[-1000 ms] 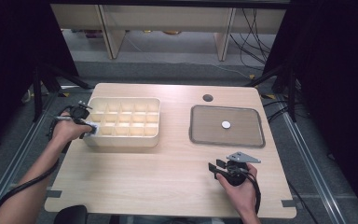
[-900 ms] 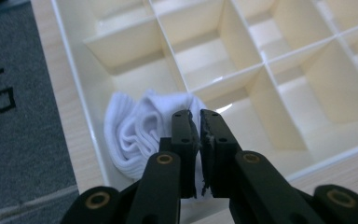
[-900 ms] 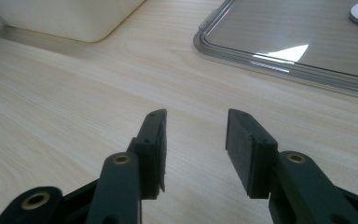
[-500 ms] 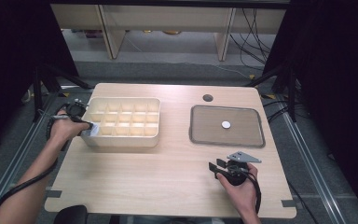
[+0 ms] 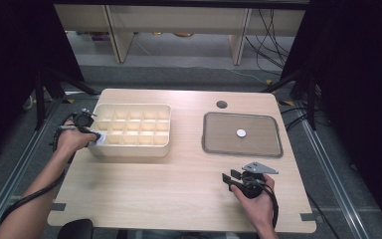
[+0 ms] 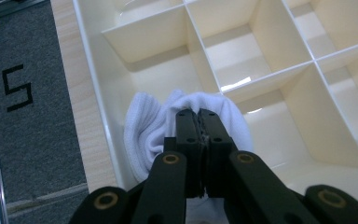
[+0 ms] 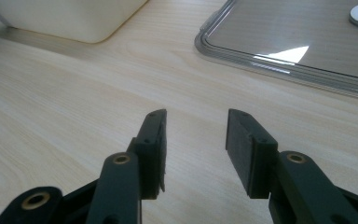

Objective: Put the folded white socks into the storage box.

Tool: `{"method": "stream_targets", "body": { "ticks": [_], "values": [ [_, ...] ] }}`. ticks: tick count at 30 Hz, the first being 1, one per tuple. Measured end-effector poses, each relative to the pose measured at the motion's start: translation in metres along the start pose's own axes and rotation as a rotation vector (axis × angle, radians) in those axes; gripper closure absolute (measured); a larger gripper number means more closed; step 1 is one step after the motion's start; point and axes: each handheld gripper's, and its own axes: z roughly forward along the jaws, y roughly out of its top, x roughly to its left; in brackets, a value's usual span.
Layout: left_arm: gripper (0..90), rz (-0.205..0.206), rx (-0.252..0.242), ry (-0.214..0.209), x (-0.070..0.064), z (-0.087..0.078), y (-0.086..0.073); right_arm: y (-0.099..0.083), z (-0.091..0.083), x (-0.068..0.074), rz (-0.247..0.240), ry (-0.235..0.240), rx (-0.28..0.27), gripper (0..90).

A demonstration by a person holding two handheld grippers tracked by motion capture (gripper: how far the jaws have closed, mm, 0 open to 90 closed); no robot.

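One white cloth (image 6: 144,126), soft, bunched (pinched in my left gripper (image 6: 199,122)), unmoved in organizer (image 6: 279,56) corner; right gripper (image 7: 196,140) gapes.

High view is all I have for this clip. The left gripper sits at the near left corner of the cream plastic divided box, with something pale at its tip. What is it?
Observer: A white ribbed cloth, bunched up; the left gripper has its jaws shut on it.
Operator: Is the cloth inside the box or on the table?
Observer: Inside. It lies in a compartment against the outer wall of the cream plastic divided box.
Operator: And the right gripper, is it holding anything?
Observer: No. The right gripper has its jaws open with bare wooden table between them, short of the grey plastic tray.
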Motion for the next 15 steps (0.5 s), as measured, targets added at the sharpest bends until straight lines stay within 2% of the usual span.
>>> {"method": "stream_targets", "body": {
  "ticks": [2, 4, 7, 9, 13, 15],
  "values": [
    [86.3, 0.002, -0.006, 0.003, 0.000, -0.001, 0.000, 0.000, 0.001, 0.000, 0.001, 0.007, -0.011, 58.8],
    [80.7, -0.004, -0.038, -0.011, 0.000, -0.009, -0.002, 0.001, -0.002, 0.000, 0.009, -0.009, 0.007, 58.7],
    [70.6, -0.014, -0.105, -0.012, -0.001, -0.022, -0.004, 0.002, -0.002, -0.001, 0.011, -0.004, -0.005, 58.2],
    [64.5, -0.037, -0.185, -0.029, -0.005, -0.031, -0.006, 0.002, -0.002, -0.002, 0.011, 0.003, -0.016, 57.6],
    [54.4, -0.012, -0.280, -0.034, -0.013, -0.043, -0.013, 0.001, -0.002, -0.002, 0.005, -0.014, -0.002, 57.0],
    [50.0, 0.001, -0.309, -0.034, -0.017, -0.047, -0.018, 0.001, -0.001, -0.003, -0.004, -0.017, -0.006, 56.8]
  ]
}}
